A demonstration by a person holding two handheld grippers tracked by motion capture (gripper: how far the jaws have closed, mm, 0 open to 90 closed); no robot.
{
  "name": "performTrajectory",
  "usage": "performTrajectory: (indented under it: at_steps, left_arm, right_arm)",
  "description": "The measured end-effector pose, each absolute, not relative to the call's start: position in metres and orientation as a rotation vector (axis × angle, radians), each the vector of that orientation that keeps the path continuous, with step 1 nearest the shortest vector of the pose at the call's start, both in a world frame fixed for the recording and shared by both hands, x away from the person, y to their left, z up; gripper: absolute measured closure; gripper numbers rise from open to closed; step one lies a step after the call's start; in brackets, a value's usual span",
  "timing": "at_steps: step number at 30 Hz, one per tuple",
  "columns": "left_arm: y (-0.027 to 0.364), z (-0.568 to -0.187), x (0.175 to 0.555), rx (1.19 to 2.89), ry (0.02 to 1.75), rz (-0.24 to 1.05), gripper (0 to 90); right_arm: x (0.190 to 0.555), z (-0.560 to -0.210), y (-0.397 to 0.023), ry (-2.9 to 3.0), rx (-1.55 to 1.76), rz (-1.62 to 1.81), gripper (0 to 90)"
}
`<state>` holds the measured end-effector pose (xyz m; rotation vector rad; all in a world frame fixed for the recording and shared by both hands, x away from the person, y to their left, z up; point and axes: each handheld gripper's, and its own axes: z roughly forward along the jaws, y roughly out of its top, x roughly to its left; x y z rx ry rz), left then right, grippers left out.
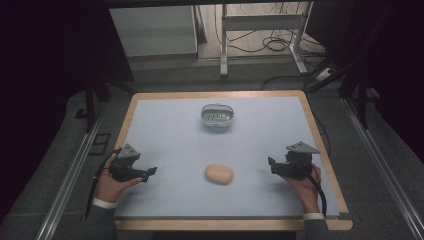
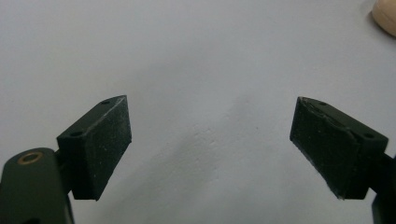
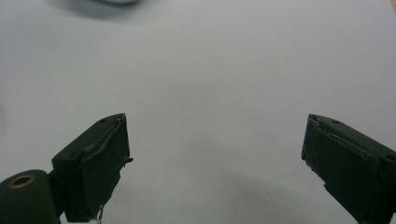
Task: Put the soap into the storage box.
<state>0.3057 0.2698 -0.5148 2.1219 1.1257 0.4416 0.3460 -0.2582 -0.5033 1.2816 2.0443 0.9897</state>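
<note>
While the left gripper (image 1: 150,172) hovers low over the pale blue mat (image 1: 170,125) at the left, its jaws spread wide with nothing between them, the bread roll (image 1: 219,174) lies just to its right in the middle of the near half. That roll is a smooth, pale tan oval, plump and lying flat, with a small oval metal basket (image 1: 218,117) well beyond it. Over at the right, the right gripper (image 1: 272,166) points inward at the roll, jaws wide and empty.

Two grippers, left gripper (image 1: 150,171) and right gripper (image 1: 270,165), one bread roll (image 1: 218,174), one basket (image 1: 217,116).
</note>
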Motion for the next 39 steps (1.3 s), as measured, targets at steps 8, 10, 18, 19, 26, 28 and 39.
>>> performTrajectory:
  at_steps: [8,10,18,19,26,28,39]
  left_arm:
    - [0.266,-0.513,0.303,2.135,1.094,0.445,13.0]
    - [0.266,-0.512,0.302,2.135,1.09,0.446,12.9]
    - [0.27,-0.509,0.304,2.112,1.094,0.445,12.9]
    - [0.27,-0.51,0.304,2.11,1.097,0.444,12.9]
    - [0.272,-0.509,0.305,2.105,1.103,0.446,12.9]
    - [0.271,-0.509,0.305,2.11,1.1,0.445,12.9]
    - [0.27,-0.51,0.306,2.116,1.099,0.443,12.9]
  right_arm:
    - [0.341,-0.497,-0.257,2.049,1.27,0.977,12.3]
    - [0.34,-0.496,-0.257,2.053,1.278,0.98,12.3]
    - [0.334,-0.493,-0.256,2.06,1.274,0.946,15.5]
    - [0.334,-0.493,-0.257,2.059,1.272,0.949,15.5]
    - [0.334,-0.495,-0.257,2.084,1.24,0.957,15.5]
    - [0.333,-0.495,-0.257,2.099,1.228,0.967,15.5]
    - [0.333,-0.497,-0.255,2.119,1.216,0.971,15.3]
